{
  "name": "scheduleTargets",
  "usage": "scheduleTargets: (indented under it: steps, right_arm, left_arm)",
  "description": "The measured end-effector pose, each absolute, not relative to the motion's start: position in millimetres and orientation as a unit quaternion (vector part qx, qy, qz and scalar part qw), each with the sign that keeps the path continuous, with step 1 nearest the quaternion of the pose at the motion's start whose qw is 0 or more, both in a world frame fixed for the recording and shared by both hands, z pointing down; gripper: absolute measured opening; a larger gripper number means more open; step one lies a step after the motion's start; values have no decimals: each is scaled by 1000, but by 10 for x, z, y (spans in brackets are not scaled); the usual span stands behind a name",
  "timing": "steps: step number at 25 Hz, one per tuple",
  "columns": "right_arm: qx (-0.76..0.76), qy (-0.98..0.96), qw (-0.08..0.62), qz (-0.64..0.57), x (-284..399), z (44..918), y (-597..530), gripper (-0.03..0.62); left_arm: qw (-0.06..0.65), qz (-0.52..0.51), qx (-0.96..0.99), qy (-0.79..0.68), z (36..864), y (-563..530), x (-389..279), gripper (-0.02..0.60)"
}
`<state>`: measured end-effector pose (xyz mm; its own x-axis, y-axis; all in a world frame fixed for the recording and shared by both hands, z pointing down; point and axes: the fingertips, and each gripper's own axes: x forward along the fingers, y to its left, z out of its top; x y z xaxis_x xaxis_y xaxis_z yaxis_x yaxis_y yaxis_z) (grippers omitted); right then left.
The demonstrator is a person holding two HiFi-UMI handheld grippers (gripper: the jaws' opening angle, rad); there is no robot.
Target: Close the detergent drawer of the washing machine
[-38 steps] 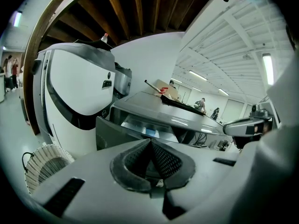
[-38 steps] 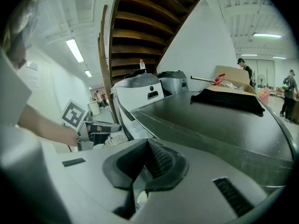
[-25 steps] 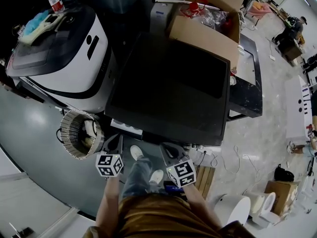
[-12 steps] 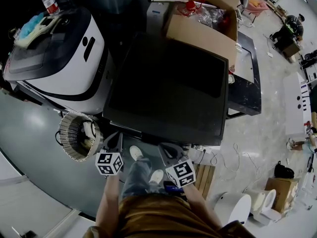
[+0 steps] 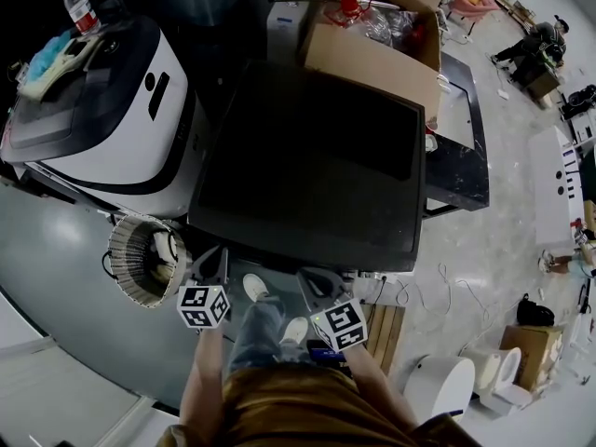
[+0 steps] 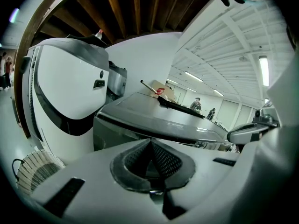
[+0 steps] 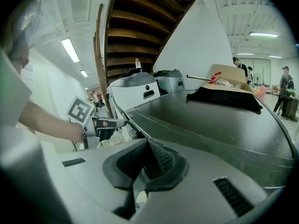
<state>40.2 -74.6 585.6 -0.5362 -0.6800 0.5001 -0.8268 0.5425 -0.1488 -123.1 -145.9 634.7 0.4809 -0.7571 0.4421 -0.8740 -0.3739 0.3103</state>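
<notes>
The washing machine (image 5: 317, 166) is a dark box seen from above in the head view, its front edge nearest me. No drawer sticks out past that front edge. My left gripper (image 5: 216, 257) is shut and empty, its tips just short of the machine's front left corner. My right gripper (image 5: 315, 277) is also shut and empty, in front of the middle of the front edge. In the left gripper view the shut left gripper (image 6: 150, 144) points at the machine's grey front (image 6: 126, 134). The right gripper (image 7: 147, 147) looks along the dark top (image 7: 210, 120).
A white and black appliance (image 5: 102, 119) stands left of the machine, with a bottle (image 5: 79, 7) on it. A wicker basket (image 5: 144, 254) sits on the floor by my left gripper. A cardboard box (image 5: 372, 45) rests on the machine's far side. My shoes (image 5: 256, 287) are between the grippers.
A pale strip that stuck out under the machine's front left edge a second ago no longer shows. Both grippers have crept slightly toward the machine.
</notes>
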Motion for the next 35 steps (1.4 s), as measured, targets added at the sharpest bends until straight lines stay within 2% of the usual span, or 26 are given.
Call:
scheduleTargets:
  steps: [20, 30, 35]
  right_arm:
    - [447, -853, 199, 183, 415, 5836, -752, 12]
    - [456, -854, 194, 157, 418, 5711, -619, 12]
    - [466, -857, 149, 162, 411, 5522, -519, 12]
  left_arm:
    - [242, 124, 819, -505, 6342, -1514, -1210, 25]
    - [212, 105, 829, -507, 5947, -1367, -1186, 25]
    - [194, 88, 833, -511, 5669, -1221, -1163, 25]
